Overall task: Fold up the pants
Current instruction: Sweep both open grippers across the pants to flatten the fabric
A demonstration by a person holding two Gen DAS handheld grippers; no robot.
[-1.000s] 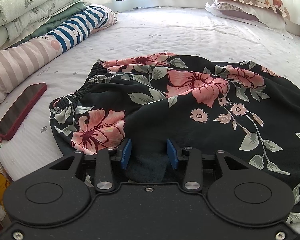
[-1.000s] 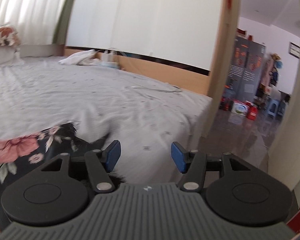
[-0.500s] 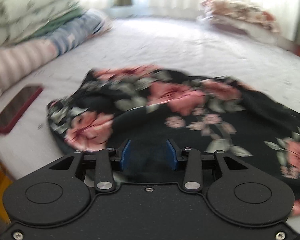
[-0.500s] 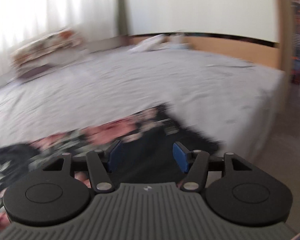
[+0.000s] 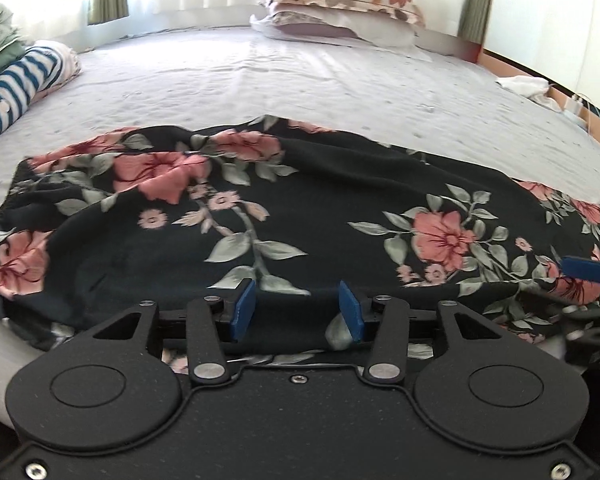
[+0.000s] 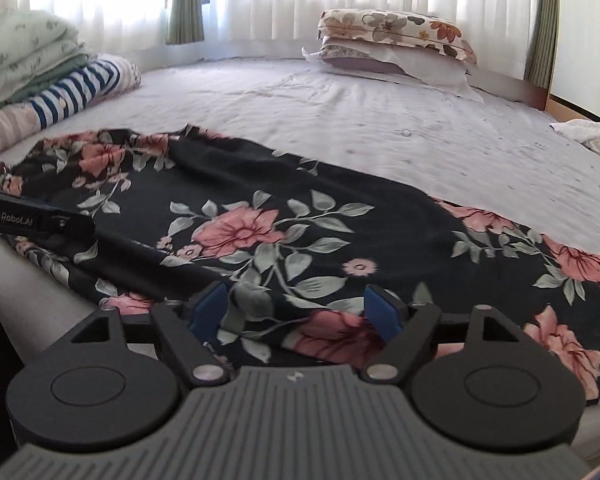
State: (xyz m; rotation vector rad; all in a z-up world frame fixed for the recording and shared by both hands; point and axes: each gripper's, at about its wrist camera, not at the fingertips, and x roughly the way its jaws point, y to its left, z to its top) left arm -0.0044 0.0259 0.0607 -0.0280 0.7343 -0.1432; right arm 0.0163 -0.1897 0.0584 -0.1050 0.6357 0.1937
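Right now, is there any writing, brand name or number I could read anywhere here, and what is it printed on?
"GenRoboLAI", or close to it: white letters on the black side of the left tool, seen from the right wrist view; the last letters are blurred.
No readable text on the floral pants, the bed sheet, the pillows or the folded bedding.

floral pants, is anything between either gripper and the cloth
Nothing visible. The floral pants lie spread on the bed sheet, and both the left gripper and right gripper sit right over the near edge, jaws having just been opening with cloth between the pads, not pinched.
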